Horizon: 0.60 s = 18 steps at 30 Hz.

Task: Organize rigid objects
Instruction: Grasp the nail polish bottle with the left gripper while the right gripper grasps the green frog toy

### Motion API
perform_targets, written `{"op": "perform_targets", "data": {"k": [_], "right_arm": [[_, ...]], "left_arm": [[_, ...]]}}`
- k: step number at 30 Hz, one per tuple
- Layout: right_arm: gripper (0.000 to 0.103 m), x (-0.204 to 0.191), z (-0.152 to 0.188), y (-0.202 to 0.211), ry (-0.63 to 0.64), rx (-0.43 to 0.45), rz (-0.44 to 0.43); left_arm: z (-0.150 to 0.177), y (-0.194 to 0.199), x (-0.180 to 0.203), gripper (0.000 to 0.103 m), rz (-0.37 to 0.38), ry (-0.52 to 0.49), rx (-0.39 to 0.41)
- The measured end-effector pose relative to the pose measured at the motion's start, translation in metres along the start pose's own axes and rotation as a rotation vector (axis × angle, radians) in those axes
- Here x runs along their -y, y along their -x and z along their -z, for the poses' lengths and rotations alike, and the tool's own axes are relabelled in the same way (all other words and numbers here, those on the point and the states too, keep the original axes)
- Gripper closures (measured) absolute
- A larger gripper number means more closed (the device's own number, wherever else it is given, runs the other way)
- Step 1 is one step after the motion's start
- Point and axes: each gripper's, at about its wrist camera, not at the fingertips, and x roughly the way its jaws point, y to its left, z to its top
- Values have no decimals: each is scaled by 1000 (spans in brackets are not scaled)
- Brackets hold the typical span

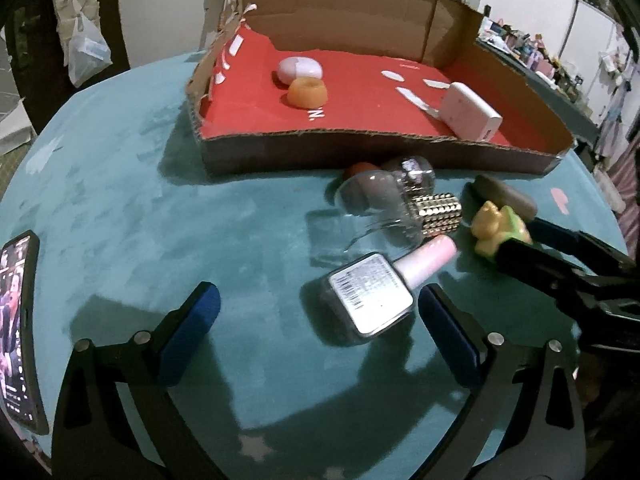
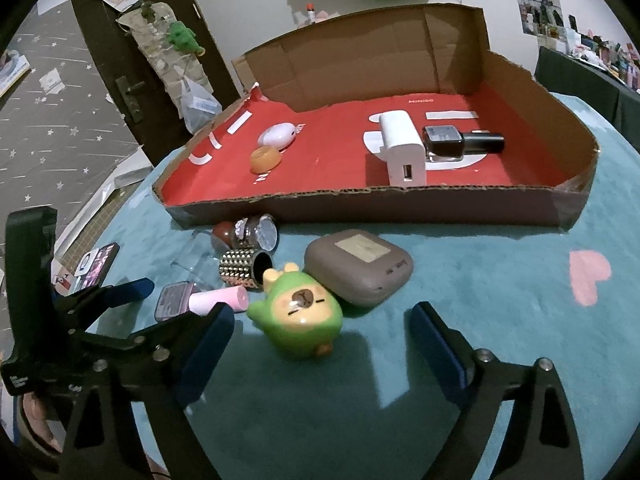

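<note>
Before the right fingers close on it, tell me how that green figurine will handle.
The green figurine looks glossy and rounded, so the fingers may slip on it. It already leans to one side on the teal cloth, so a push would probably tip or roll it. It seems a hard, stiff moulding and should hold its shape; its weight I cannot judge.

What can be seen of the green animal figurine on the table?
The green figurine is a glossy, hard-looking toy: a tan bear-like face in a green hood with small ears. It lies tilted on the teal table, outside the cardboard box, beside the grey case, between the open right tool's fingers, ungripped.
</note>
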Motion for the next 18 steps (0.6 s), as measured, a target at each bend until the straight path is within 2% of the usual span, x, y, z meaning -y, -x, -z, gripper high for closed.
{"op": "perform_targets", "data": {"k": [2,3,7,9,10,11,14,18], "right_arm": [[15,0,-1,-2,3,0,1],[16,0,-2,-3,5,0,2],[26,-3,-4,-5,22,-7,-2],[38,-5,-3,-5,30,-9,-30],[48,-7,-3,-6,32,-15,-56],[51,-9,-2,-6,35,-21,-72],[51,-15,-1,-7,69,-23,-51],[51,-16,0,-4,69,-26,-48]], "left_arm": [[-1,0,4,16,7,-9,5],[-2,0,7,17,9,-15,8],[-2,1,19,36,20,-59,20],[0,1,24,44,21,-81,21],[0,2,26,48,15,-91,22],[1,3,27,51,9,-99,23],[2,5,25,61,-7,-99,30],[3,8,20,61,14,-75,29]]}}
